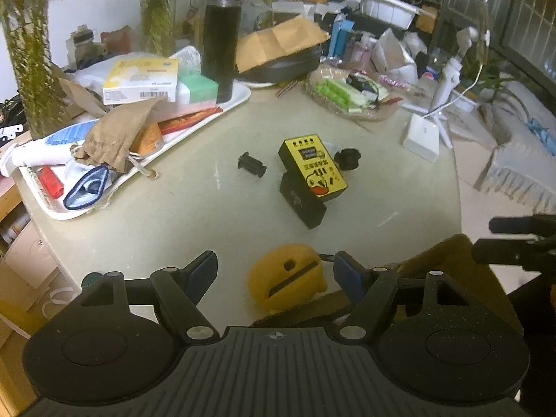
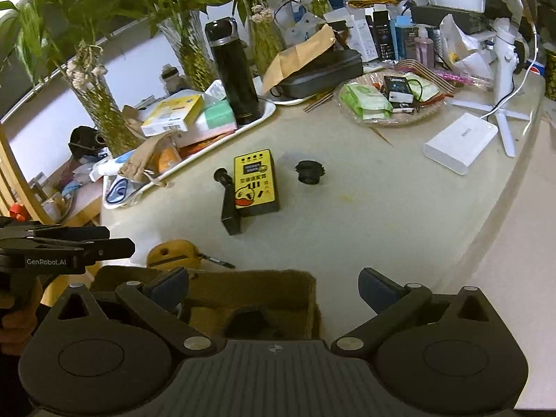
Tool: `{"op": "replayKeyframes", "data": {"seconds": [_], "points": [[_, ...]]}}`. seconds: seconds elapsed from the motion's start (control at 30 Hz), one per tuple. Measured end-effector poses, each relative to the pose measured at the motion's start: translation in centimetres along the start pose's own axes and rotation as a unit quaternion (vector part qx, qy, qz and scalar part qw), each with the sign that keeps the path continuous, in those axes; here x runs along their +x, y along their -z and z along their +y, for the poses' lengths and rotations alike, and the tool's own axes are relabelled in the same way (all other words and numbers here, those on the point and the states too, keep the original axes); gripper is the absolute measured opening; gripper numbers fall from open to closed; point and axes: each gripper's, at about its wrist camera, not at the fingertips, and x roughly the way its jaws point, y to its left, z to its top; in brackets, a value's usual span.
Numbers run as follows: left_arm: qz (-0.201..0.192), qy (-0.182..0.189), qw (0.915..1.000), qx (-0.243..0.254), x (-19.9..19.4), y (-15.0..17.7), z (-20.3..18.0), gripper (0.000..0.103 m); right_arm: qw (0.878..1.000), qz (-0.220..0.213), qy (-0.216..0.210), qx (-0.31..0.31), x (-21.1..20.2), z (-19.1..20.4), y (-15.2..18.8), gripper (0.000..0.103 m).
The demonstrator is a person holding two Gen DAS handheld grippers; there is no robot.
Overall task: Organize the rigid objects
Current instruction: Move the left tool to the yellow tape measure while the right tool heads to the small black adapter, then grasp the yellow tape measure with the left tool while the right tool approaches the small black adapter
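Nearest, the brown felt box (image 2: 243, 299) sits at the bench (image 2: 347, 243) edge, likely the collecting bin. The right gripper (image 2: 274, 293) hangs over it, jaws spread, empty. The left gripper (image 1: 276, 274), also spread and empty, faces the yellow figure (image 1: 288, 276) beside the box. Beyond it lie the yellow tester (image 2: 255, 182), propped on a black block (image 2: 231, 217), and two black knobs (image 2: 307, 172).

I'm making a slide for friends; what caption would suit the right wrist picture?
Open right claw above a brown box, facing a yellow duck-print box on a cluttered table.
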Motion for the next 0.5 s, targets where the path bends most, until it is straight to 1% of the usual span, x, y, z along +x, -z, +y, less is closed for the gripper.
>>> {"op": "replayKeyframes", "data": {"seconds": [0.17, 0.3, 0.5], "points": [[0.021, -0.007, 0.9998, 0.004, 1.3, -0.4, 0.2, 0.073, 1.000, 0.000, 0.006, -0.029, 1.4, 0.1, -0.8, 0.103], [0.042, 0.010, 0.9991, -0.004, 2.5, -0.9, 0.4, 0.073, 0.998, 0.001, 0.008, -0.057, 2.8, 0.2, -1.9, 0.103], [0.084, 0.022, 0.9962, 0.001, 5.2, -1.8, 0.6, 0.073, 0.998, 0.000, 0.017, -0.067, 4.7, -0.2, -4.0, 0.103]]}}
